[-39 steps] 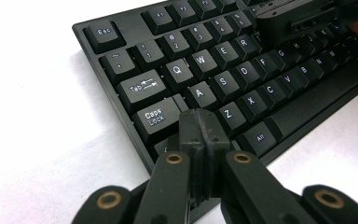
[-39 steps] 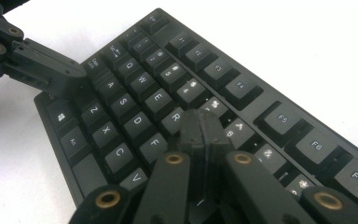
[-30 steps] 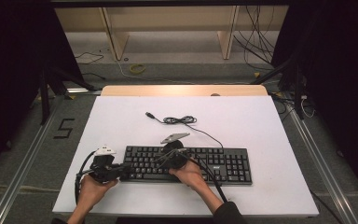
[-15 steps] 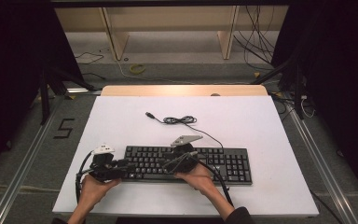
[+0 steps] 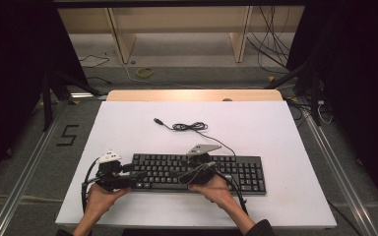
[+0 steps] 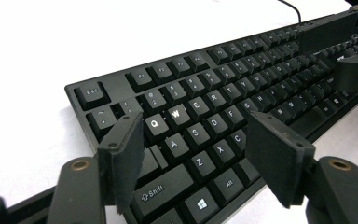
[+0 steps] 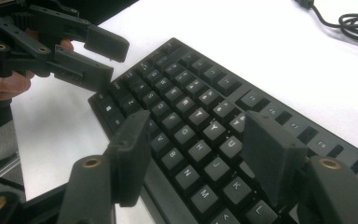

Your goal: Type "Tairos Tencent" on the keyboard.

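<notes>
Keyboard point(image 6: 214, 116) legends legible, cable point(image 5: 189, 126) overhead

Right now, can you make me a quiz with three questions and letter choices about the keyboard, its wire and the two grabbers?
1. Where does the keyboard lie?
A. on the white table
B. on the floor
C. on a shelf

2. What colour is the keyboard?
A. white
B. black
C. red

3. How does the left gripper stand?
A. shut on the cable
B. shut on a key
C. open over the keys

Answers:
1 A, the high view shows it flat on the table's near half.
2 B, case and keys are black.
3 C, its jaws stand apart above the keys. The right gripper is open too, and the cable lies coiled behind.
</notes>
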Demonstrator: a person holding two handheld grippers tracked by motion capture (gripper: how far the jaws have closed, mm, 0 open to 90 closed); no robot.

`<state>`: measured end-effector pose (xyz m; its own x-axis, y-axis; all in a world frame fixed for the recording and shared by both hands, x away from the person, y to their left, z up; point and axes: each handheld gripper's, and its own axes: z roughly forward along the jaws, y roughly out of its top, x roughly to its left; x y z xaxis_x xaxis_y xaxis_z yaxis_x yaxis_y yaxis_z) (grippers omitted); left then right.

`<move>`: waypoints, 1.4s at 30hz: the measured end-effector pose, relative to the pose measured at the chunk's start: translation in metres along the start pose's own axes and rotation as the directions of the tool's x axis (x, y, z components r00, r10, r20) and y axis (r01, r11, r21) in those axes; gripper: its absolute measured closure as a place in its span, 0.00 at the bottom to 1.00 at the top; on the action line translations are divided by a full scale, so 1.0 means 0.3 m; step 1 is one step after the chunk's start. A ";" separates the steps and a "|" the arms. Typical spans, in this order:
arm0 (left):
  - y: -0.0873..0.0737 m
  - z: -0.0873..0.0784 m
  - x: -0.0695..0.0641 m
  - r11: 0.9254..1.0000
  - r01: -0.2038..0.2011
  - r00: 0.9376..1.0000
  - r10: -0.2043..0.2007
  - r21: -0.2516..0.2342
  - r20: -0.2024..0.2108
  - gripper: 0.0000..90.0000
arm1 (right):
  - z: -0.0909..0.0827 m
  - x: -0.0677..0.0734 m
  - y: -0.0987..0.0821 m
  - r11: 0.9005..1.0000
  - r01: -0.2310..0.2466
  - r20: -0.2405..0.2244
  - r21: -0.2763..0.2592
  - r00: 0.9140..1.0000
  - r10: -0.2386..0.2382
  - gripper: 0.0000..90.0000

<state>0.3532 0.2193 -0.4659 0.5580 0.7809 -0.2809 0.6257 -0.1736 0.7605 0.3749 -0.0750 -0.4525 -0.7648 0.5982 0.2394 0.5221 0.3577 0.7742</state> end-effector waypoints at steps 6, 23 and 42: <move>0.004 0.009 -0.003 1.000 -0.006 1.000 0.006 -0.002 0.000 0.40 | -0.008 -0.005 -0.006 1.000 -0.004 0.009 -0.001 1.000 0.004 0.45; 0.029 0.047 -0.008 1.000 0.000 1.000 0.000 0.011 0.004 0.51 | -0.033 -0.009 -0.031 1.000 -0.008 0.010 0.005 1.000 0.008 0.40; 0.077 0.155 -0.036 0.993 -0.075 0.997 0.074 0.092 0.014 0.99 | -0.058 0.002 -0.050 1.000 0.011 0.006 0.000 1.000 -0.011 0.38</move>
<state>0.3872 0.1790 -0.4725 0.6104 0.7574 -0.2319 0.6294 -0.2861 0.7225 0.3600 -0.0924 -0.4539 -0.7685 0.5982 0.2272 0.5132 0.3643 0.7771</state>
